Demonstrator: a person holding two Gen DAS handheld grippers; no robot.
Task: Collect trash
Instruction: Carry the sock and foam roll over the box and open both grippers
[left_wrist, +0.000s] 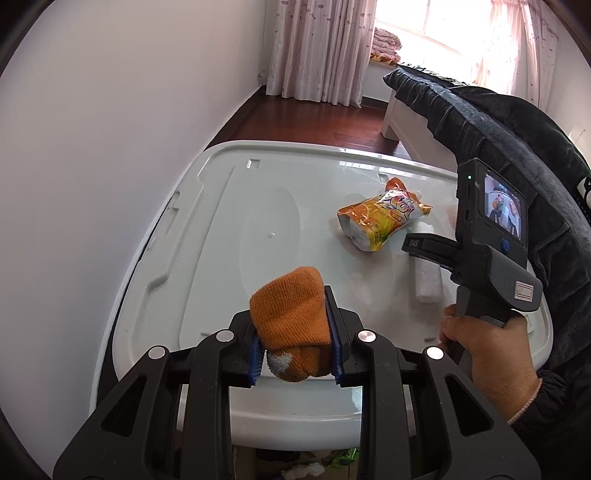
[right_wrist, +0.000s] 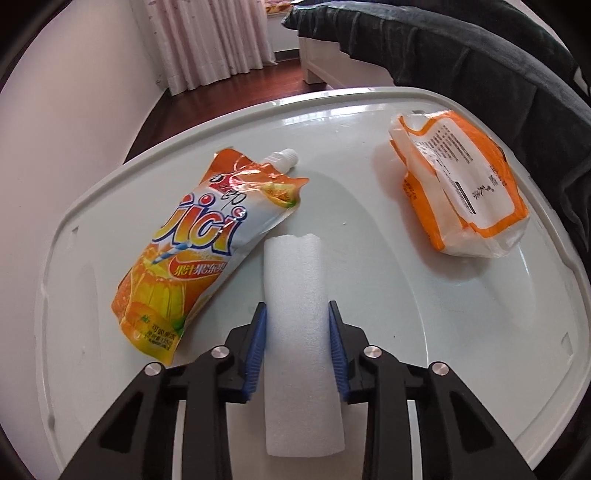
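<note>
Foam piece (right_wrist: 301, 325), near end cut off, seemingly pinched between right gripper (right_wrist: 297, 347) fingers (right_wrist: 258, 343).

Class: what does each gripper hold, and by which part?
Left gripper: orange knit sock, near its lower end. Right gripper: white foam piece, at its sides, mid-length.

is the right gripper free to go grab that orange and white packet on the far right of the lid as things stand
Probably not yet. The way across the lid to the orange and white packet looks clear, but the right gripper has its blue pads against the white foam piece, so it would need to drop that first.
</note>
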